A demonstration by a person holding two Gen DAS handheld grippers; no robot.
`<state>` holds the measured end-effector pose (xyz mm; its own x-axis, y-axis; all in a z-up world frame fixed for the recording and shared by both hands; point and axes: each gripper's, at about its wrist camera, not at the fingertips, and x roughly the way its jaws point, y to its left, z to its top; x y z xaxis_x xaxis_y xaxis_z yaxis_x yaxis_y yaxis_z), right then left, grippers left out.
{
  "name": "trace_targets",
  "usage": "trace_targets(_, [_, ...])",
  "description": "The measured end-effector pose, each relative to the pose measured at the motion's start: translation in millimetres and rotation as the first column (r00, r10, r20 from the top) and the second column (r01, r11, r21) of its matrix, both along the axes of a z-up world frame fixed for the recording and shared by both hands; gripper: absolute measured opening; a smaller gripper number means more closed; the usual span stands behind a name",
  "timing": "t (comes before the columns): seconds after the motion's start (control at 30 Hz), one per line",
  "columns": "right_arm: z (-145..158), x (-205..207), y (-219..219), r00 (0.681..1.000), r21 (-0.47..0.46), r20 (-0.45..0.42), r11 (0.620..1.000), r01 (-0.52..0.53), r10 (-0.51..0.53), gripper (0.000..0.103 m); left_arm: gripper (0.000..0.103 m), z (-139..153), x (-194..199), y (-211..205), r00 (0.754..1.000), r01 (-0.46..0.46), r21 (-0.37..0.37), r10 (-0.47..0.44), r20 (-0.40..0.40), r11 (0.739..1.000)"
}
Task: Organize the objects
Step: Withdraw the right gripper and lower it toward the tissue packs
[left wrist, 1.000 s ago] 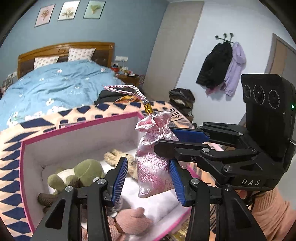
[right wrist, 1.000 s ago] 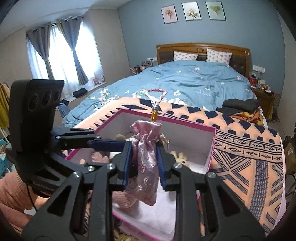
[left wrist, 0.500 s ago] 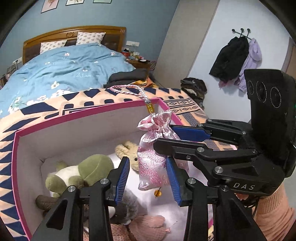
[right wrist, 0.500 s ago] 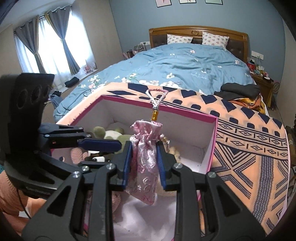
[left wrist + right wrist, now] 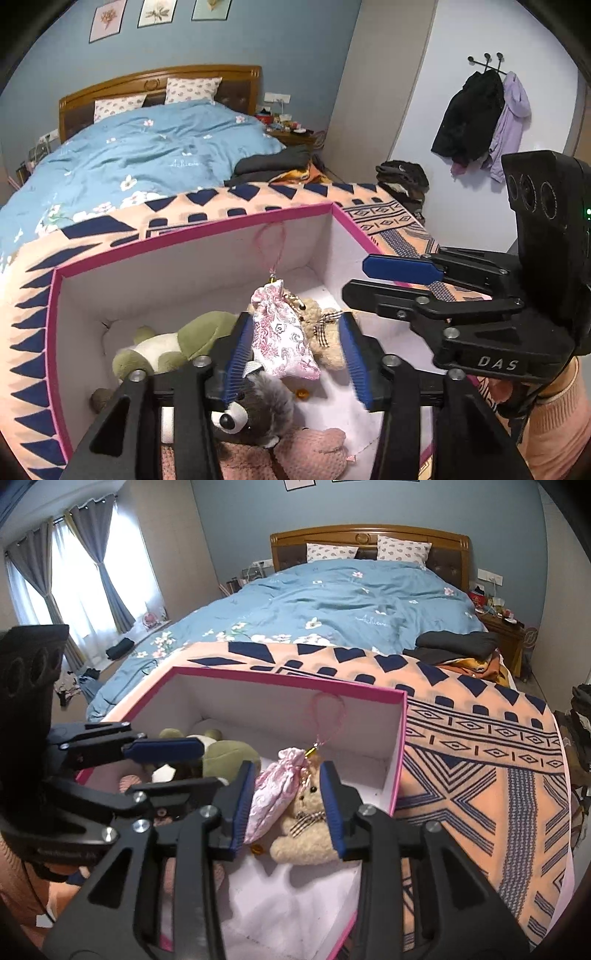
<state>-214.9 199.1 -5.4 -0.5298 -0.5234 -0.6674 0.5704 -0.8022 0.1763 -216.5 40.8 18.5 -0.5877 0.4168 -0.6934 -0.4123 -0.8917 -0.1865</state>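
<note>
Your right claw (image 5: pixel 288 808) is wide open and holds nothing. Your left claw (image 5: pixel 295 360) is wide open too. Between the pads, at 12 o'clock, the pink pouch (image 5: pixel 282 338) lies inside the pink box (image 5: pixel 192 236), leaning on the little tan teddy bear (image 5: pixel 306 823). Its pink cord loop (image 5: pixel 271 245) stands up blurry against the box's far wall. At 10 o'clock is a green and white plush (image 5: pixel 173 341). A grey plush with a big eye (image 5: pixel 251 413) sits close under your left claw. Beyond the box is a patterned blanket (image 5: pixel 480 738), then the blue bed (image 5: pixel 332 605).
</note>
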Motion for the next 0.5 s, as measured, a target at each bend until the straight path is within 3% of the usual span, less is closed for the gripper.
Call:
trace_targets(0.2, [13.5,20.6,11.5,1.0,-0.071,-0.019,0.997,-0.025,0.024,0.038,0.069,17.4,24.3,-6.6,0.997,-0.007,0.017,0.008,-0.078,1.0])
trace_targets(0.37, [24.0,45.7,18.3,0.997,-0.123,-0.044,0.99,-0.064,0.059,0.04,0.072,29.8,55.9,-13.3,0.989,-0.009,0.024,0.012,-0.15,1.0])
trace_targets(0.47, [29.8,65.0,24.9,0.995,-0.158,-0.059,0.984,-0.087,0.078,0.043,0.084,34.5,77.8,-16.3,0.981,-0.012,0.029,0.018,-0.192,1.0])
trace_targets(0.5, [30.9,69.7,26.3,0.995,-0.167,-0.061,0.982,-0.094,0.085,0.044,0.084,35.6,84.3,-17.2,0.979,-0.006,0.033,0.013,-0.205,0.999])
